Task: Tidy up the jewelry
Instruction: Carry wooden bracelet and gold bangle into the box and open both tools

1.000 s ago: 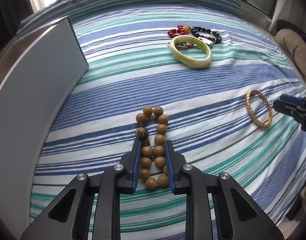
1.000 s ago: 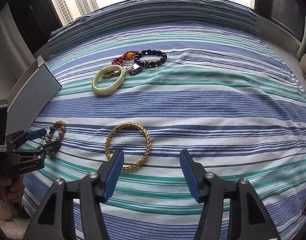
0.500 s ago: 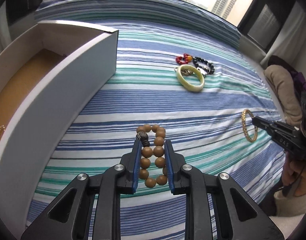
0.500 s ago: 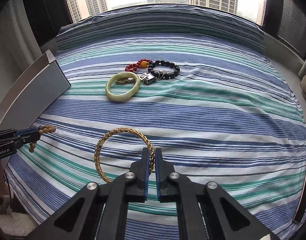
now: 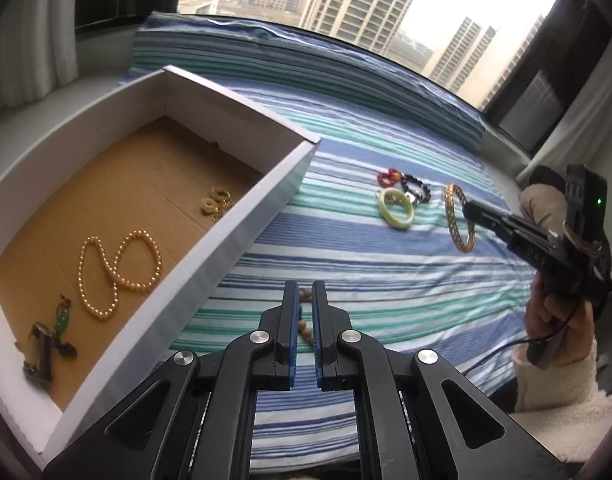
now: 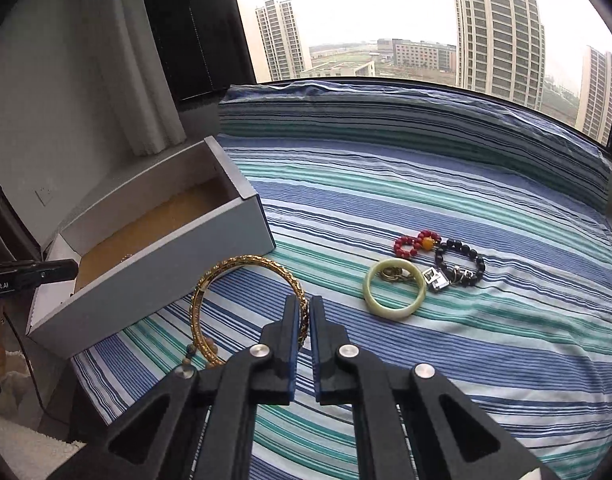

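Note:
My right gripper [image 6: 305, 300] is shut on the gold bangle [image 6: 246, 260], holding it up over the striped bed; the left wrist view shows the right gripper [image 5: 468, 208] and bangle [image 5: 462, 243] at the right. My left gripper [image 5: 305, 285] hangs beside the white box [image 5: 242, 236], its jaws closing to a narrow slit. Only small, distant wooden beads [image 5: 305, 326] show through that slit. In the right wrist view, brown beads [image 6: 212, 346] sit low near the bed's front, away from the left gripper [image 6: 72, 270], whose tip carries nothing.
The box [image 6: 166, 276] holds a pearl necklace [image 5: 118, 264] and smaller pieces. A jade bangle [image 6: 394, 310], red beads [image 6: 406, 246] and black beads [image 6: 476, 258] lie together mid-bed. A person's hand [image 5: 554, 312] grips the right tool. The window is behind.
The right gripper shut on the gold bangle and lifted it. The left gripper rose toward the box with the wooden bracelet; its jaws have narrowed and the beads no longer fill the gap.

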Demonstrator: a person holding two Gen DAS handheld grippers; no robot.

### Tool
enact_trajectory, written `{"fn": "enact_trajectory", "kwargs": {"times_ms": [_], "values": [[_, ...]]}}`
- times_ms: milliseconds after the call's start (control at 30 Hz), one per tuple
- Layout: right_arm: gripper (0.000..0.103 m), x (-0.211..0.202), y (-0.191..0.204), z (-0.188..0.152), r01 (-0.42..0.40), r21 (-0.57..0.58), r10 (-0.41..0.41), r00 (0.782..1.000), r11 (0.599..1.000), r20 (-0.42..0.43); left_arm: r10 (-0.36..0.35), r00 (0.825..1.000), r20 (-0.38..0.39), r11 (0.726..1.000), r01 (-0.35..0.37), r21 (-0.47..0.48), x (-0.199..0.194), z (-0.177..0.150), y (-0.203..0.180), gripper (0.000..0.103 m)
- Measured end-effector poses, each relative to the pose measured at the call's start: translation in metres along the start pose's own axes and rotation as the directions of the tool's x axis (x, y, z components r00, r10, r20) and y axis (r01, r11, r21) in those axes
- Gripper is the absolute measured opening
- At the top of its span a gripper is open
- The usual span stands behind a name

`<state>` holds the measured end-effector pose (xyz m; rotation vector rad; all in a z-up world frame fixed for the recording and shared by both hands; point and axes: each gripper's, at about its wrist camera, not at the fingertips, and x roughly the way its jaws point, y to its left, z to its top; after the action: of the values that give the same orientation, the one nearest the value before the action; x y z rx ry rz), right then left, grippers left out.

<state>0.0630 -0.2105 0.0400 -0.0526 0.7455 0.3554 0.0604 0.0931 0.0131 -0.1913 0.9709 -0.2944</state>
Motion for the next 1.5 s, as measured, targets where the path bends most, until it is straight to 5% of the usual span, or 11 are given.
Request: {"fn": "enact_trajectory", "kwargs": {"times_ms": [67, 133, 300, 500, 567, 600, 767, 1000, 1167, 1233, 1500], "values": [[0.005, -0.002, 0.006, -0.001, -0.02, 0.004, 0.02, 1.0, 1.0, 0.007, -0.002, 0.999, -0.054, 1.0, 0.003, 0.012, 0.013, -0.014, -0.002, 0.035], [0.005, -0.002, 0.007, -0.009, -0.027, 0.016, 0.027, 1.0, 1.0, -0.004, -0.007, 0.995, -0.104, 1.0, 0.008, 0.011, 0.045, -0.025, -0.008, 0.046], [0.005, -0.001, -0.004, -0.036, -0.022, 0.055, 0.025, 0.998, 0.998, -0.053, 0.11, 0.978, -0.177, 0.994, -0.106, 0.033, 0.122, -0.035, -0.012, 0.034], [0.005, -0.008, -0.023, -0.056, 0.008, 0.095, -0.001, 0.998, 0.995, -0.07, 0.146, 0.972, -0.183, 0.989, -0.136, 0.065, 0.153, -0.033, -0.019, 0.032], [0.005, -0.008, -0.028, -0.059, 0.009, 0.11, -0.002, 0.998, 0.994, -0.07, 0.177, 0.97, -0.168, 0.983, -0.165, 0.084, 0.152, -0.03, -0.019, 0.012], [0.005, -0.007, -0.03, -0.06, 0.01, 0.116, -0.002, 0.998, 0.993, -0.07, 0.162, 0.972, -0.172, 0.986, -0.152, 0.068, 0.152, -0.028, -0.017, 0.012], [0.005, -0.008, -0.03, -0.058, 0.005, 0.115, 0.002, 0.998, 0.993, -0.063, 0.088, 0.987, -0.133, 0.996, -0.088, 0.004, 0.119, -0.024, -0.015, 0.011], [0.005, -0.003, -0.006, -0.022, -0.06, 0.044, 0.062, 0.997, 0.997, -0.044, -0.01, 0.998, 0.063, 0.999, 0.013, -0.038, -0.005, 0.004, -0.02, 0.011], [0.005, 0.01, 0.042, 0.035, -0.151, -0.082, 0.151, 0.988, 0.985, -0.002, 0.072, 0.981, 0.183, 0.992, -0.052, -0.111, -0.09, 0.034, 0.025, 0.011], [0.005, 0.024, 0.066, 0.061, -0.195, -0.124, 0.197, 0.98, 0.973, 0.002, 0.158, 0.966, 0.204, 0.98, -0.129, -0.148, -0.106, 0.044, 0.051, 0.011], [0.005, 0.133, 0.168, 0.131, -0.339, -0.177, 0.322, 0.94, 0.924, -0.117, 0.317, 0.941, 0.12, 0.914, -0.269, -0.305, -0.077, 0.065, 0.173, 0.011]]}}
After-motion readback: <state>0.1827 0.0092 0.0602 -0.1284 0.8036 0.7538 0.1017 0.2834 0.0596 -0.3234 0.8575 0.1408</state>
